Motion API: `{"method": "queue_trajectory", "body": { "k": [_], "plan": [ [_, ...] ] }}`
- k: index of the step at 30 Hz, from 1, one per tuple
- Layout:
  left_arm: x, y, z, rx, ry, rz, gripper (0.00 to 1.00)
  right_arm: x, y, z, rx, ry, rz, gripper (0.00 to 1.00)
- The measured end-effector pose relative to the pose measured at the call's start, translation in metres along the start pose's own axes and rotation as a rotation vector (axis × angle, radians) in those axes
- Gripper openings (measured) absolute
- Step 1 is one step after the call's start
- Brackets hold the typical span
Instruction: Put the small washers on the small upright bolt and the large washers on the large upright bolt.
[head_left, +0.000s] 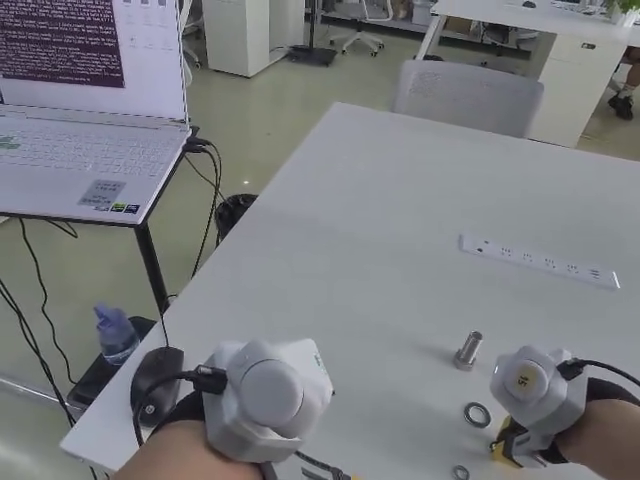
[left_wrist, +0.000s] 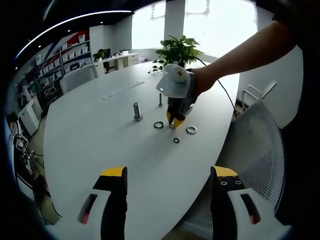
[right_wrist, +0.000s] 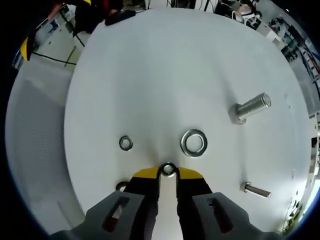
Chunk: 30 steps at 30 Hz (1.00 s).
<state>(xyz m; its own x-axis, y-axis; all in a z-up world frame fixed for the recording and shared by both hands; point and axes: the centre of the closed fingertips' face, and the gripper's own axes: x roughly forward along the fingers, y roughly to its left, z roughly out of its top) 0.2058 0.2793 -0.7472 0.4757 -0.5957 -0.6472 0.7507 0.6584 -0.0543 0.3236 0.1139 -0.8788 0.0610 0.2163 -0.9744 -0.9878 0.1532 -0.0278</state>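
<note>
White worktop (right_wrist: 150, 60) carries one small washer (right_wrist: 169, 169), pinched between the tips of my right tool (right_wrist: 169, 176); a large washer (right_wrist: 194, 142) lies just ahead, with large bolt (right_wrist: 250, 107) and small bolt (right_wrist: 256, 190) upright off to one side. My left tool (left_wrist: 169, 172) hangs released, well apart.

**Bolts and washers: my count**

Large bolt (right_wrist: 250, 107): silver, threaded, upright on its head. Small bolt (right_wrist: 256, 190): upright, nearby. Large washer (right_wrist: 194, 142): lying flat. Small washer (right_wrist: 125, 143): flat, apart. Second small washer (right_wrist: 169, 169): pinched at my right gripper (right_wrist: 169, 175) tips.
</note>
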Motion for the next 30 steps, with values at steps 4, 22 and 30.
{"method": "queue_trajectory", "body": {
  "k": [4, 22, 30],
  "plan": [
    [0.001, 0.001, 0.002, -0.032, -0.032, 0.018, 0.67, 0.000, 0.002, -0.001, -0.033, 0.011, 0.001, 0.13],
    [0.012, 0.006, 0.000, -0.076, -0.037, 0.046, 0.76, -0.040, -0.018, -0.036, 0.010, -0.018, -0.018, 0.13],
    [0.022, 0.006, -0.005, -0.075, -0.024, 0.035, 0.82, -0.057, -0.036, -0.068, 0.039, -0.027, -0.032, 0.13]
  ]
}}
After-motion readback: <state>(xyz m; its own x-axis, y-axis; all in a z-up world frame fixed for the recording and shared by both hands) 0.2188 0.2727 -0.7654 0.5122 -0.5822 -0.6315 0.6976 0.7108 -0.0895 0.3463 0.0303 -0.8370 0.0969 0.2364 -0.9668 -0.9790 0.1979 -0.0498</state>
